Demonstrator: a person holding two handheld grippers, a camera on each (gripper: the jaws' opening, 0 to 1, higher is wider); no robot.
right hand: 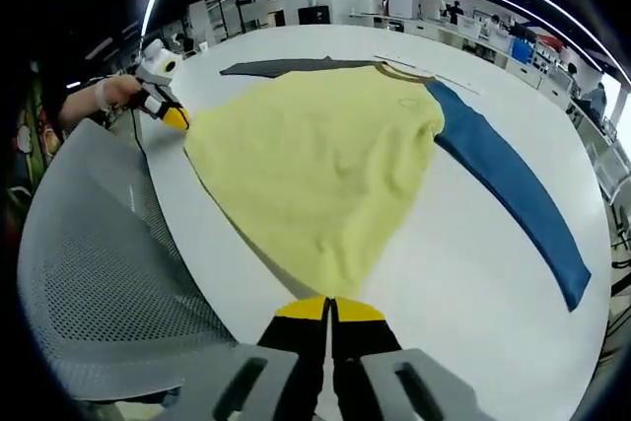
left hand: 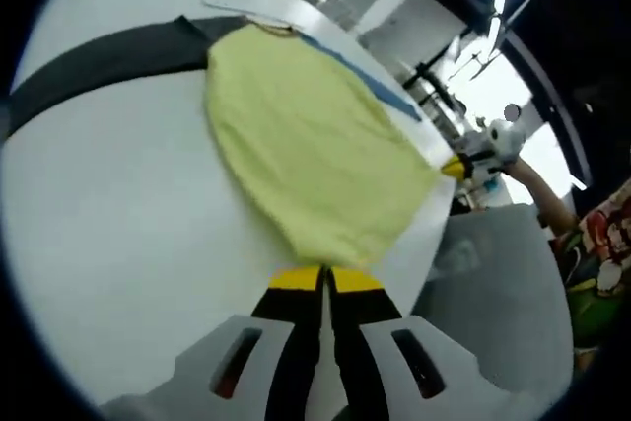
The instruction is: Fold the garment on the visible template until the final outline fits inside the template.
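Observation:
A pale yellow garment [left hand: 306, 145] lies spread on the round white table [left hand: 108, 224], its collar at the far end. My left gripper [left hand: 323, 279] is shut on the near corner of its hem. In the right gripper view the same garment [right hand: 325, 165] fans out from my right gripper [right hand: 330, 309], whose jaws are shut on the other hem corner. Each gripper appears in the other's view, the right gripper [left hand: 461, 167] and the left gripper [right hand: 170, 113], both at the cloth's edge. A template of a blue strip [right hand: 508, 184] and a dark grey strip [right hand: 286, 67] runs out from under the garment.
A grey mesh chair [right hand: 89, 263] stands against the table edge between the two grippers, seen also as the chair [left hand: 503, 293] on the right. A person's hand [right hand: 108, 94] holds the left gripper. Desks and equipment line the far side of the room.

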